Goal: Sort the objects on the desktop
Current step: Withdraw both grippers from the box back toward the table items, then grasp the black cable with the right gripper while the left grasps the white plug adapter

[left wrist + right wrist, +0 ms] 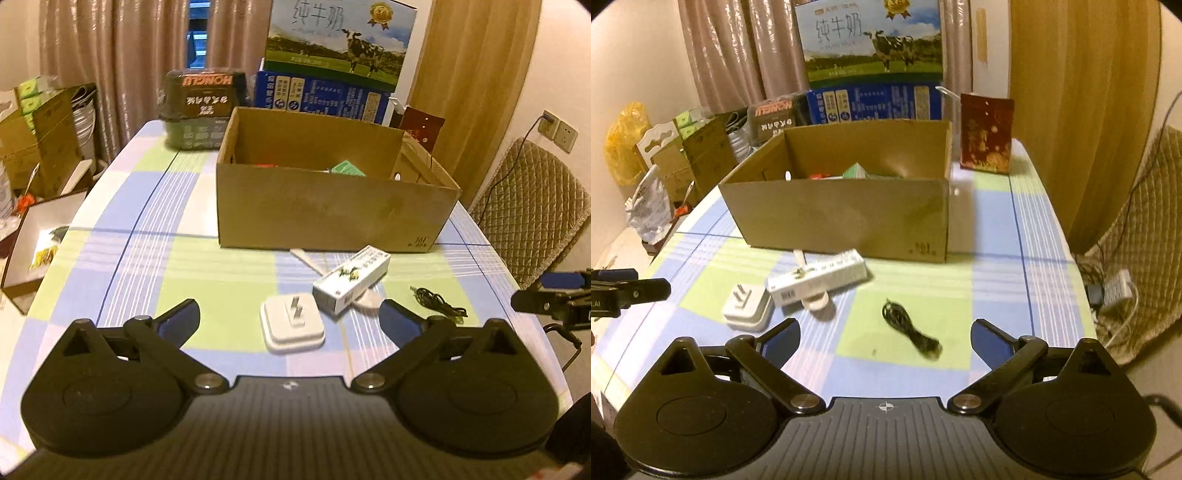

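White things lie in front of our left gripper [290,314]: a square white plastic plug block [292,327] straight ahead between its wide-open, empty jaws, and a long white paper box [351,279] slanting toward the brown cardboard box [332,210] at the middle of the worktop [110,236]. Our right gripper [885,338], also wide open and empty, faces the thin black cable bundle [910,328], which slants toward the near right edge. What lies under the paper box is hard to make out.
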A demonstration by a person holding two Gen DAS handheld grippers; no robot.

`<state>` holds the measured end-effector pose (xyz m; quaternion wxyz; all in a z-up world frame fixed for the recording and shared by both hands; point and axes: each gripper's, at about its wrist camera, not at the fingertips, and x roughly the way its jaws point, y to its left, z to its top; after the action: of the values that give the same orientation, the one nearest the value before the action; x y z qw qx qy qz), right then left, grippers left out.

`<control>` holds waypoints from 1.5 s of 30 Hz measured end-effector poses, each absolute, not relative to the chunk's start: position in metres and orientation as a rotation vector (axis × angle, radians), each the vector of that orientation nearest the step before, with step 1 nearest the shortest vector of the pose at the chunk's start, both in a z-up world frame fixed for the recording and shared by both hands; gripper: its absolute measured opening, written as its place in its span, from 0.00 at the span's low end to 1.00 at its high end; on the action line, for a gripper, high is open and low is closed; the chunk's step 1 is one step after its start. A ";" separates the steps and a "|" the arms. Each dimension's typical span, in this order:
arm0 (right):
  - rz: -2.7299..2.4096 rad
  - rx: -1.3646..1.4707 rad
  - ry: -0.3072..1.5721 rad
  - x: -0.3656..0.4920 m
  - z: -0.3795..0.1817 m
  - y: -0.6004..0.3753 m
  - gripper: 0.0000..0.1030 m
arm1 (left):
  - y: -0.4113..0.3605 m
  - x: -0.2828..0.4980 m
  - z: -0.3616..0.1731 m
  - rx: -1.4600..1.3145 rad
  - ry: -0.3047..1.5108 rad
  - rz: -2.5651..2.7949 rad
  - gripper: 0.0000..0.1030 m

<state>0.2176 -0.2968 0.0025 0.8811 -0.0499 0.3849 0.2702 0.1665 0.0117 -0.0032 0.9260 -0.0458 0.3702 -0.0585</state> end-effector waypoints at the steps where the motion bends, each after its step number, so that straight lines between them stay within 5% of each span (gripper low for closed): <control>1: 0.560 -0.099 0.805 0.215 0.000 -0.300 0.94 | 0.012 0.164 -0.004 -0.099 0.761 -0.112 0.99; 37: 0.549 -0.141 0.854 0.231 -0.062 -0.325 0.93 | -0.009 0.172 -0.055 -0.075 0.855 -0.066 0.97; 45: 0.607 -0.207 0.821 0.253 -0.076 -0.312 0.85 | -0.013 0.182 -0.073 -0.051 0.842 -0.050 0.97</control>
<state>0.2529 -0.3115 -0.0757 0.8674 -0.0987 0.3921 0.2902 0.1824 -0.0129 -0.0725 0.9120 -0.0248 0.4086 -0.0243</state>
